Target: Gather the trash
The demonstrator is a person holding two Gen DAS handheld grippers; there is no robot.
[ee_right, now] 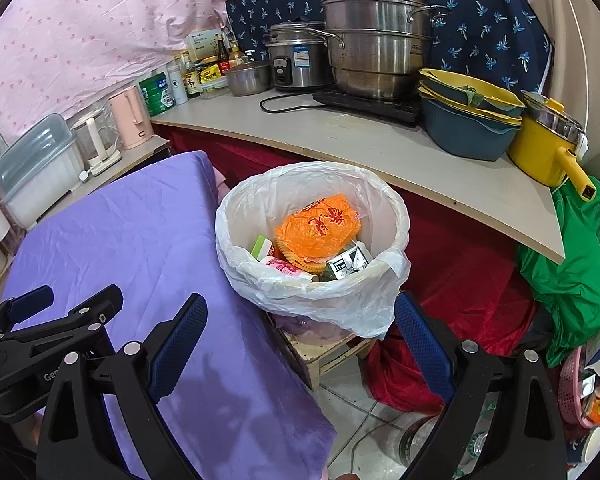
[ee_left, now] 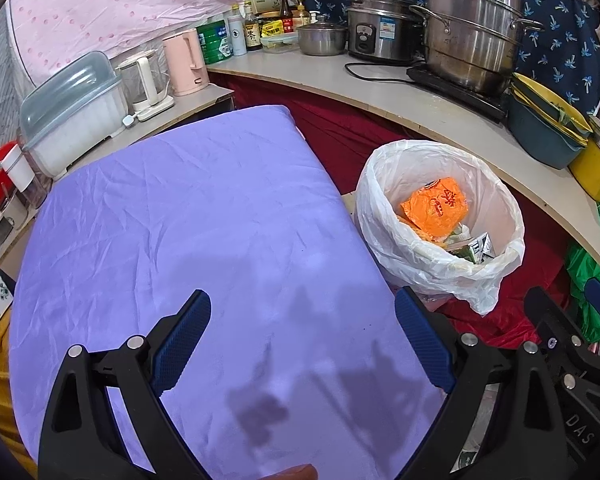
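Both grippers empty, fingers spread wide. Left gripper [ee_left: 302, 340] hangs over the purple cloth [ee_left: 188, 220] covering the table, blue pads apart, nothing between them; only shadows on the cloth under it. Right gripper [ee_right: 300, 344] sits just to its right, past the table's edge, fingers equally far apart, pointing at the bin [ee_right: 312, 236]. In the right wrist view the left gripper shows at the lower left over the cloth. Bin stands just beside the table's right edge, on a small wooden stool [ee_right: 324, 354], lined with a white plastic bag [ee_right: 340, 304] folded over the rim and hanging down the outside. Trash is inside it: crumpled orange wrapper [ee_right: 320, 226] on top, a grey-and-white carton [ee_right: 348, 264] near the front rim, a green-and-white carton [ee_right: 262, 246] at left, a pink-printed paper cup [ee_right: 288, 270] at front left. Cloth surface shows no loose items. Behind the bin, a curved counter [ee_right: 340, 136] with stacked steel steamer pot [ee_right: 376, 36], rice cooker [ee_right: 296, 60], yellow and blue basins [ee_right: 466, 120], yellow pot [ee_right: 544, 144]. Red fabric [ee_right: 452, 264] drapes below the counter, green bag [ee_right: 568, 264] at far right. On the tile floor below the right gripper lies a clear plastic bottle [ee_right: 416, 440], partly hidden by the finger.
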